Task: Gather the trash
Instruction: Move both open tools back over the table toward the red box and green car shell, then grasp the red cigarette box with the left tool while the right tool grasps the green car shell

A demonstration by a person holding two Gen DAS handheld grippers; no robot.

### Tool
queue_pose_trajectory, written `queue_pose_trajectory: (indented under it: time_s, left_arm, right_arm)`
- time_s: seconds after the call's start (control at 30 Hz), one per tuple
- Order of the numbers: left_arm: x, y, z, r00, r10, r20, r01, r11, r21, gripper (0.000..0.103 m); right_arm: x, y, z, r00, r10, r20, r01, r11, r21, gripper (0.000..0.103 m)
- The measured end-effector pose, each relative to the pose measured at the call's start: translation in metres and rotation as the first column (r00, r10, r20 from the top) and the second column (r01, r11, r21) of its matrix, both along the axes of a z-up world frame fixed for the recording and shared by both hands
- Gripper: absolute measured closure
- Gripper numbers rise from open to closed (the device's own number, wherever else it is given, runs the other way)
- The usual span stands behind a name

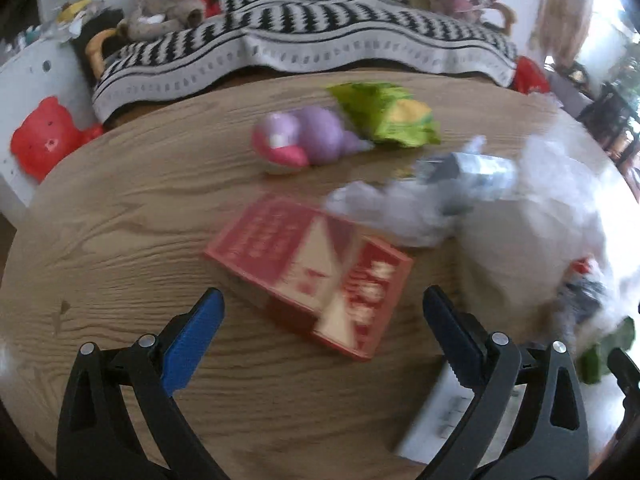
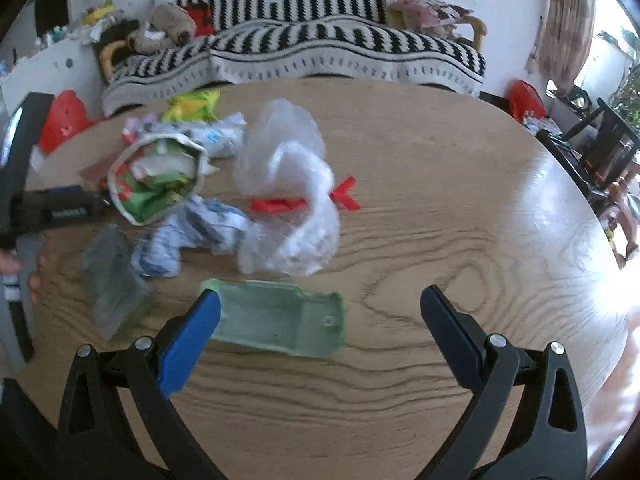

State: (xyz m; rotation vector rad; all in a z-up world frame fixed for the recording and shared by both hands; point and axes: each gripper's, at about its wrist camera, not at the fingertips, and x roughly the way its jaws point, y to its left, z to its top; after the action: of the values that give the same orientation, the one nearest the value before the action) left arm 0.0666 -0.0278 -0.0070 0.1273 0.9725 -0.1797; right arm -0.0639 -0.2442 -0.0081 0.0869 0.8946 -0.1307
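In the left wrist view my left gripper (image 1: 322,308) is open and empty just above a red and cream box (image 1: 310,272) on the round wooden table (image 1: 120,216). Beyond it lie a purple plush toy (image 1: 304,140), a green snack wrapper (image 1: 386,114) and crumpled clear plastic (image 1: 400,212). In the right wrist view my right gripper (image 2: 320,306) is open and empty over a pale green plastic tray (image 2: 280,322). Ahead lie a clear plastic bag (image 2: 288,188) with red ties, crumpled white paper (image 2: 192,236) and a paper cup stuffed with wrappers (image 2: 156,180). The left gripper's body (image 2: 48,208) shows at the left.
A sofa with a black and white striped blanket (image 2: 320,48) stands behind the table, with plush toys on it. A white remote-like object (image 1: 444,412) lies under my left gripper's right finger. A grey packet (image 2: 112,280) lies left of the tray. Dark chairs (image 2: 600,148) stand at the right.
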Motion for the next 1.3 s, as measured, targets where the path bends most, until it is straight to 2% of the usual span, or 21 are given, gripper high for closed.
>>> queue_pose_trajectory:
  time_s: [0.07,0.13,0.27,0.4,0.5,0.67,0.9,1.0,1.17,1.3]
  left_arm:
    - [0.001,0.014,0.000,1.000,0.005,-0.004,-0.005,1.000,-0.019,0.007]
    - [0.000,0.029,0.000,1.000,0.017,0.002,-0.017,1.000,0.005,0.007]
    - [-0.004,0.065,0.002,0.997,0.073,0.002,-0.073,0.997,0.001,0.007]
    - [-0.016,0.095,0.015,0.994,0.101,0.029,-0.098,0.992,-0.082,0.007]
    - [-0.020,0.093,0.017,0.996,0.082,0.025,-0.078,0.988,-0.131,0.007]
    - [-0.009,0.058,0.013,0.999,0.042,0.026,-0.040,0.995,-0.090,0.007]
    - [0.012,0.037,-0.002,0.998,0.067,-0.021,-0.068,0.996,-0.064,0.007]
    - [0.014,0.045,-0.005,0.996,0.087,-0.033,-0.089,0.995,-0.043,0.007]
    - [0.009,0.078,-0.007,0.993,0.115,-0.035,-0.115,0.993,-0.003,0.007]
    - [0.001,0.111,-0.005,0.987,0.156,-0.038,-0.157,0.987,-0.017,0.006]
  right_arm:
    - [-0.002,-0.012,-0.009,0.999,-0.034,-0.007,0.034,0.999,-0.008,0.006]
    - [-0.003,-0.027,-0.015,0.998,-0.066,-0.021,0.066,0.998,-0.016,0.006]
    - [-0.003,-0.046,-0.011,0.993,-0.117,-0.007,0.116,0.992,-0.046,0.006]
    - [-0.010,-0.046,0.003,0.993,-0.114,0.042,0.115,0.993,-0.012,0.006]
    - [-0.014,-0.039,0.004,0.997,-0.075,0.032,0.075,0.997,-0.014,0.006]
    - [-0.016,-0.025,-0.005,1.000,-0.002,-0.006,0.002,1.000,-0.025,0.006]
    - [-0.009,-0.010,-0.014,0.998,0.026,-0.057,-0.029,0.999,-0.043,0.006]
    - [-0.008,-0.004,-0.016,0.996,0.055,-0.071,-0.060,0.996,-0.067,0.006]
    - [-0.007,-0.009,-0.020,0.996,0.058,-0.072,-0.059,0.998,-0.009,0.006]
    - [-0.003,-0.006,-0.021,0.994,0.084,-0.071,-0.083,0.996,0.015,0.006]
